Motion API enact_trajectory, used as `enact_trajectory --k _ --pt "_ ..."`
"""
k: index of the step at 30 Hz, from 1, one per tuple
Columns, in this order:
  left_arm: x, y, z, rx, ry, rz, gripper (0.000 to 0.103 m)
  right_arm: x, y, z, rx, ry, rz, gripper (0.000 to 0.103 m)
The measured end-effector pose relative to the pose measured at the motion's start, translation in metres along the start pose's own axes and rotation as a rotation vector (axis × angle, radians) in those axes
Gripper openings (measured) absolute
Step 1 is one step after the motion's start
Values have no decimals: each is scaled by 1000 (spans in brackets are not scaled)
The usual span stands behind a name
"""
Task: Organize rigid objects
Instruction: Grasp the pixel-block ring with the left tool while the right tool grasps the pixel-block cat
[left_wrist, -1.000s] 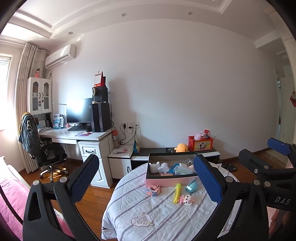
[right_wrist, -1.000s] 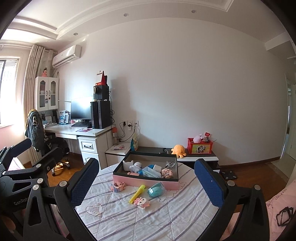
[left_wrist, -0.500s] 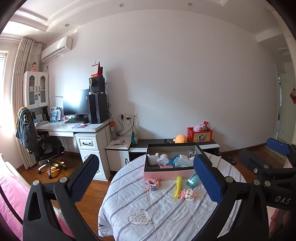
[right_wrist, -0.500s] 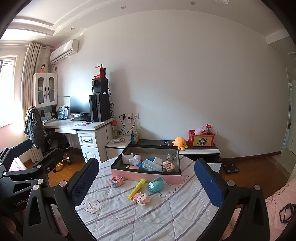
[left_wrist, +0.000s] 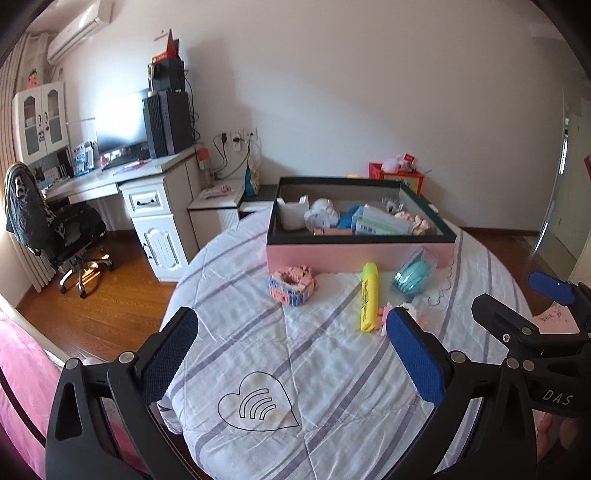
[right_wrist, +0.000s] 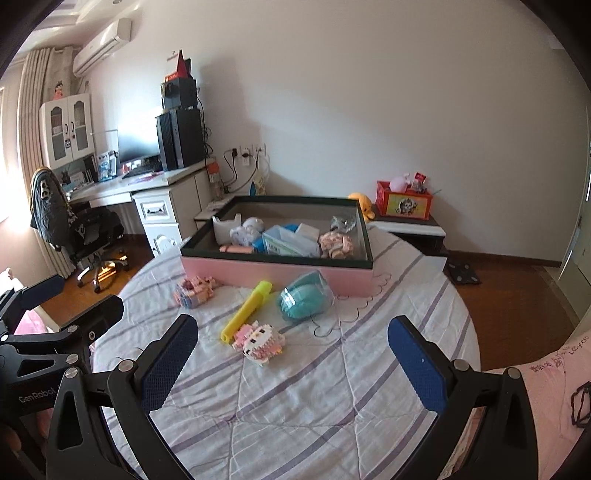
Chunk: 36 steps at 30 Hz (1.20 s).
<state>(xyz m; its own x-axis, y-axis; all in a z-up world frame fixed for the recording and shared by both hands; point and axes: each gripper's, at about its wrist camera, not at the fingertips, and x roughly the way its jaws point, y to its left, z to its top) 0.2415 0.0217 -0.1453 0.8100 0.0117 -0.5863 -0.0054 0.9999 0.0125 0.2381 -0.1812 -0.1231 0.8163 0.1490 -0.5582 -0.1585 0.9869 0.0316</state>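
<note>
Pink box (right_wrist: 275, 272) w/ a dark rim sits at the far side of the round table (right_wrist: 332, 387), already holding a bunch of small stuff. Four loose bits lie on the striped cloth in front of it: yellow marker (right_wrist: 246, 311), teal case (right_wrist: 304, 298) touching the box wall, pastel brick block (right_wrist: 194, 291) off to the left, and a pink/white brick cat (right_wrist: 260, 341) nearest the camera, right by the marker's near end.

Right view shows the cat toy in full. Left view mostly hides it behind a pad, only a sliver by the marker (left_wrist: 369, 301); the block (left_wrist: 292, 285), case (left_wrist: 413, 277), box (left_wrist: 354, 254) and table (left_wrist: 258, 369) are clear, plus a heart logo (left_wrist: 257, 407) on the cloth that the right view doesn't catch.

Left gripper (left_wrist: 291, 363) is spread wide, nothing between the pads, over the near cloth. Right gripper (right_wrist: 291, 363) same deal, wide apart and empty, cat toy just beyond it. Each cam catches the other gripper at its edge. Desk (right_wrist: 140, 184) and office chair (right_wrist: 88, 236) sit back left.
</note>
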Motion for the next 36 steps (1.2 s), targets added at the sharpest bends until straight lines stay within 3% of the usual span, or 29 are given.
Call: enact_trajectory --k 5,12,18,23,24,25,30,36 --pt "42 -1 -9 0 91 -24 103 47 -11 -12 14 103 -12 103" --pt "78 9 -17 4 162 3 103 101 -3 -27 -20 249 27 103" --pt "92 21 -17 -23 187 9 103 128 11 -23 -80 302 55 102" --pt "100 23 -14 -23 196 -3 103 136 17 -22 -126 318 112 72" --pt "103 23 -13 -23 199 -6 103 134 16 -21 -130 311 128 55" --pt "105 24 -12 -22 200 -6 103 132 14 -21 -129 305 131 49" --pt "122 23 -3 -10 211 7 103 116 -7 -27 -120 302 148 49" --pt "157 17 17 9 254 3 103 106 -46 -31 -54 288 84 49"
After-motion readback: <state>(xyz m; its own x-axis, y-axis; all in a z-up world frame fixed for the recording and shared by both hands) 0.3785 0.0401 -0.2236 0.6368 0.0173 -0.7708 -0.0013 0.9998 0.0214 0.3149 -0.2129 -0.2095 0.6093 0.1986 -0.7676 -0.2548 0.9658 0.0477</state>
